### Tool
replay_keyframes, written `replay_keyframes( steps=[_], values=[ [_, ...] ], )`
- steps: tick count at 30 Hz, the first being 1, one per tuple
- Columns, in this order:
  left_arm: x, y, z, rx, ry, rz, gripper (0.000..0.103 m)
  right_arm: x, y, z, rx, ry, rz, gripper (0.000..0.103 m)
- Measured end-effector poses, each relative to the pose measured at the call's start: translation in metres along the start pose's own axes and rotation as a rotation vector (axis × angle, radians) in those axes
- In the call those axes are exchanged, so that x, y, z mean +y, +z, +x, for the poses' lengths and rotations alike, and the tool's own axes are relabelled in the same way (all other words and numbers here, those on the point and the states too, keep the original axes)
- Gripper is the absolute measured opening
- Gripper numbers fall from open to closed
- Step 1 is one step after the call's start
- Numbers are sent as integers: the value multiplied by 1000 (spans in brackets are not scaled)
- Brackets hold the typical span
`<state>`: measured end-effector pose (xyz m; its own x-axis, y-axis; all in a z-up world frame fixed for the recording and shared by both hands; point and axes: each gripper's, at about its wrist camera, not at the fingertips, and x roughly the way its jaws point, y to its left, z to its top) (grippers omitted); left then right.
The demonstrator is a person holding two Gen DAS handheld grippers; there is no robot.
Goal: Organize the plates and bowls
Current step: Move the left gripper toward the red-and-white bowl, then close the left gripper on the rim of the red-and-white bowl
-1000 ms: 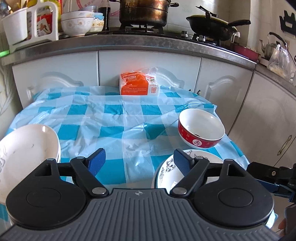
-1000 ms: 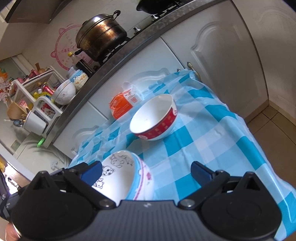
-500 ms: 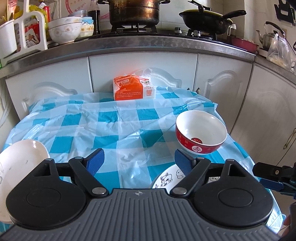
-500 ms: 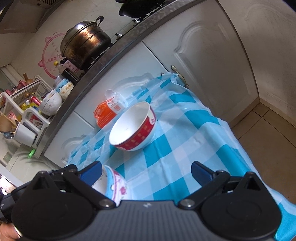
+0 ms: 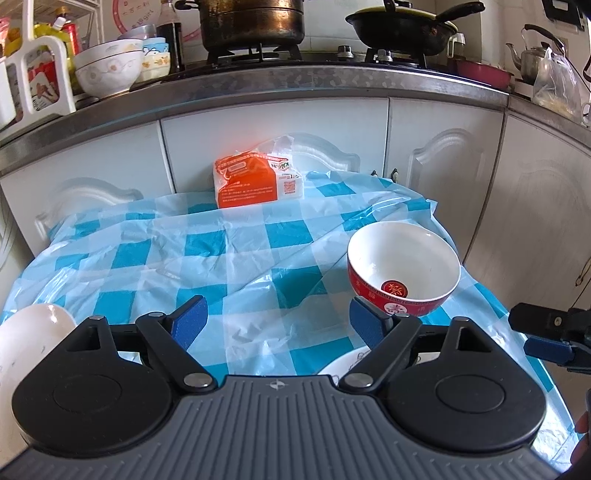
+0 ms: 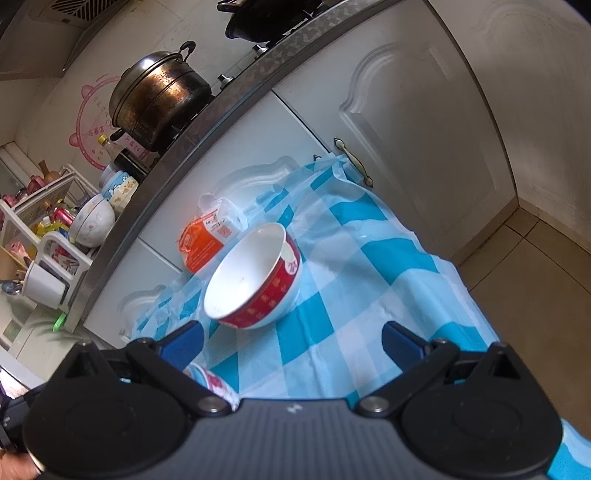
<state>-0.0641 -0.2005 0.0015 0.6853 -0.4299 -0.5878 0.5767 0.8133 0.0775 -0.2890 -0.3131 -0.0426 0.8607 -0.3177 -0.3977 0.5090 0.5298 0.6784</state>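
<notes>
The left gripper (image 5: 275, 317) is held wide apart, nothing between its blue pads, poised above the checked cloth (image 5: 236, 254). No contact is made with anything. The right gripper (image 6: 291, 338) is spread just as wide and equally empty, tilted hard to one side, probably so a bowl rim can be taken edge-on.

Just beyond the left gripper's right finger, the red bowl (image 5: 403, 271) is seen upright on the cloth, near the table's right edge. In the right wrist view the same red bowl (image 6: 255, 278) is framed between the open fingers but well ahead of them, so it is judged the likely next pick.

Lower down, a cartoon bowl (image 5: 347, 363) is glimpsed beneath the left gripper's body, mostly hidden; its pink and blue side (image 6: 212, 382) peeps out by the right gripper's left finger. A white plate (image 5: 31, 343) is parked at the near left corner, perhaps as the start of a plate stack.

Farther back, an orange pack (image 5: 255, 182) is propped against the cabinet doors. On the counter above, more bowls (image 5: 109, 68) and a pot (image 5: 251, 22) are kept clear of the work.

Nothing appears to be stacked yet.
</notes>
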Motion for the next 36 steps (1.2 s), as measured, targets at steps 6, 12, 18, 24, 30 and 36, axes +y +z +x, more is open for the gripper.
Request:
replay_keyframes(
  steps=[6,12,18,24,30,36],
  values=[
    [-2,4,9,7,-9,18,103,-1,7,10,-5,7,5,102],
    [4,13,24,42,-62,-23,103,1,16,20,-16,28,21,102],
    [12,28,39,76,-180,-110,103,1,26,35,-22,58,53,102],
    [10,40,57,100,-250,-155,95,7,33,51,-17,79,54,93],
    [4,44,82,166,-286,-184,70,8,35,64,-8,92,60,87],
    [-1,40,105,240,-331,-226,43,5,34,72,1,95,63,76]
  ],
)
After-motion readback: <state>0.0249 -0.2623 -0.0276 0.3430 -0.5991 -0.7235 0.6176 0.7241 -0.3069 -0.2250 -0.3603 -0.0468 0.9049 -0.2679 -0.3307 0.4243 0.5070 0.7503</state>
